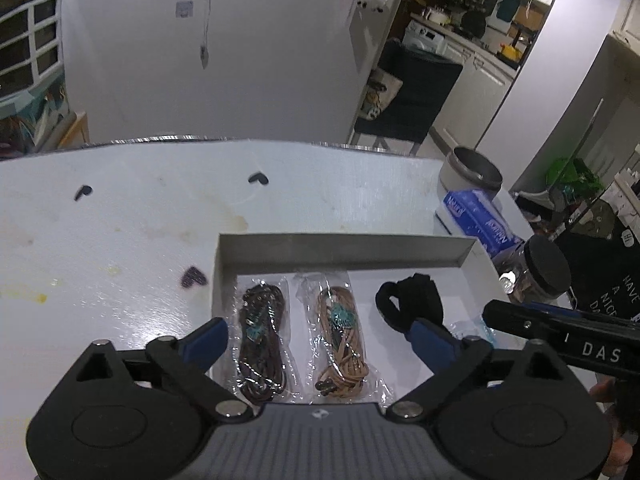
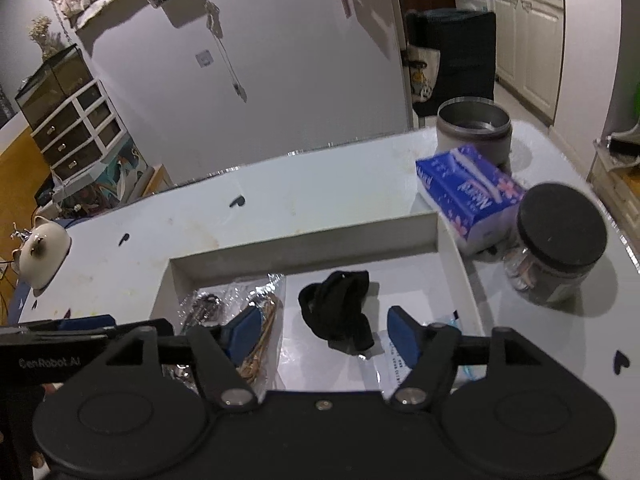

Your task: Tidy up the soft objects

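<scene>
A shallow white box [image 1: 340,250] sits on the white table. Side by side in it lie a dark brown cord bundle in a clear bag [image 1: 262,336], a tan cord bundle in a clear bag [image 1: 342,340] and a crumpled black fabric piece [image 1: 408,300]. My left gripper [image 1: 320,336] hangs open above the two bagged bundles, touching neither. In the right wrist view, my right gripper [image 2: 322,328] is open over the box [image 2: 304,240]. The black fabric [image 2: 336,308] lies loose between and below its blue pads [image 2: 402,334]. A flat clear packet [image 2: 394,360] lies under the right pad.
Right of the box stand a blue tissue pack [image 2: 468,192], a metal cup [image 2: 474,128] and a black-lidded glass jar [image 2: 560,240]. A white ceramic pot [image 2: 42,248] sits at the table's left edge. Small dark heart stickers dot the stained tabletop [image 1: 120,240].
</scene>
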The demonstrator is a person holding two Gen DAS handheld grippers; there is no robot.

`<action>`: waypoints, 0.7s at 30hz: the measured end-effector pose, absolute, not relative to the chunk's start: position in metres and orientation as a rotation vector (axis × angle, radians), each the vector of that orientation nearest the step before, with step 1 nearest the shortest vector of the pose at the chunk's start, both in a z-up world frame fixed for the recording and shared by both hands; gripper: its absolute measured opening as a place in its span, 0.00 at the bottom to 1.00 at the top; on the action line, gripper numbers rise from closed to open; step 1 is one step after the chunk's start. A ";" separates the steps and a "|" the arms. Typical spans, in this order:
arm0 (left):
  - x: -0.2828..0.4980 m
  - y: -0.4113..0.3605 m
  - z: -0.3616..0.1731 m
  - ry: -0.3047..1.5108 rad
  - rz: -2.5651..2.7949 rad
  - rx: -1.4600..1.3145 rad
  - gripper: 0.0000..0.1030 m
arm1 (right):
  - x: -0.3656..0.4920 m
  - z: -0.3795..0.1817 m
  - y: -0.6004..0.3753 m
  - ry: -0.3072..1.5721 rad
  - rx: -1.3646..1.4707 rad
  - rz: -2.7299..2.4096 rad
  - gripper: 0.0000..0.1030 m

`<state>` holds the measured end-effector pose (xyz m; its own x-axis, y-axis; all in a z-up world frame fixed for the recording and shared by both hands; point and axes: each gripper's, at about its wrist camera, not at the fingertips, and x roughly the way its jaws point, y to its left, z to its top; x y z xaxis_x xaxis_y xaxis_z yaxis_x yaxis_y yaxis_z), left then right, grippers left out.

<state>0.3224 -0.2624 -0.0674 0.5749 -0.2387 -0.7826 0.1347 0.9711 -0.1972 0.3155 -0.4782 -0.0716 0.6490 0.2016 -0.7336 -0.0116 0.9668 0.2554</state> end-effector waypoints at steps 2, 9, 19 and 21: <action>0.315 -0.259 -0.059 0.914 -0.217 -0.127 1.00 | 0.309 -0.063 -0.477 0.839 0.226 0.126 0.69; 0.281 -0.246 -0.030 0.830 -0.220 -0.131 1.00 | 0.274 -0.034 -0.468 0.759 0.195 0.131 0.73; 0.216 -0.220 -0.006 0.754 -0.219 -0.088 1.00 | 0.207 -0.013 -0.445 0.701 0.168 0.117 0.78; 0.200 -0.212 -0.005 0.745 -0.218 -0.088 1.00 | 0.191 -0.012 -0.439 0.695 0.155 0.111 0.80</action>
<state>0.2005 -0.2120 -0.0045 0.7135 -0.2279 -0.6625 0.1654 0.9737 -0.1568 0.1911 -0.4392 -0.0115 0.7628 0.1533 -0.6282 -0.0500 0.9826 0.1791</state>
